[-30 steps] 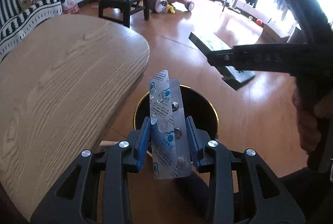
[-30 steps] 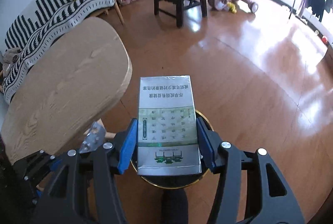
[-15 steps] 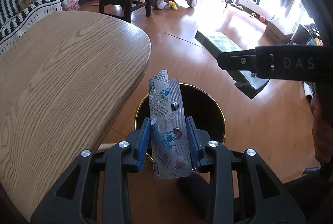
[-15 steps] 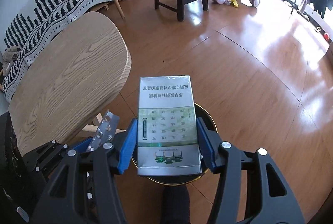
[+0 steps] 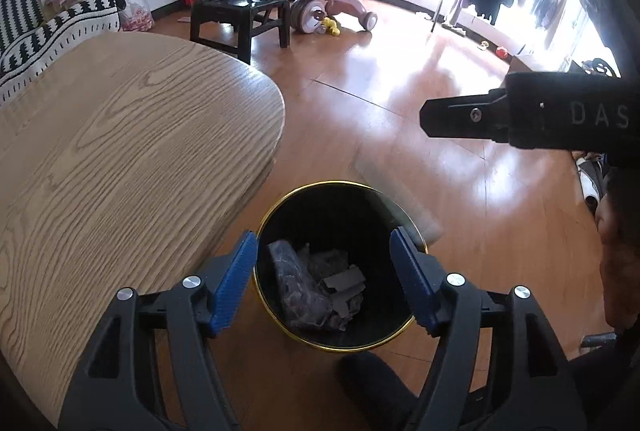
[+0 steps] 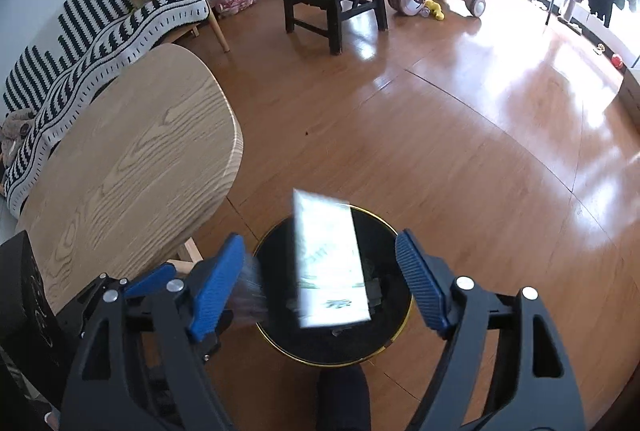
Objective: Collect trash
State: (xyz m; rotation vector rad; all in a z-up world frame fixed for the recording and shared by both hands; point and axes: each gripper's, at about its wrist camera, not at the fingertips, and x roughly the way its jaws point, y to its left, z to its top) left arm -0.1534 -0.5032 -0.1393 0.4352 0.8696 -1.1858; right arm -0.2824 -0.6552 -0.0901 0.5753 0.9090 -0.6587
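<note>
Fingers (image 6: pixel 218 285) apart, box (image 6: pixel 330 263) above bin (image 6: pixel 396 335)

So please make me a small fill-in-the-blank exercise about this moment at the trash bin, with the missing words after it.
1. The fingers of both grippers are ____.
2. The box, blurred, is between the right gripper fingers, touching ____ of them.
3. The trash bin is black with a ____ rim.
4. The left gripper holds ____.

Missing words: open; neither; gold; nothing
</note>
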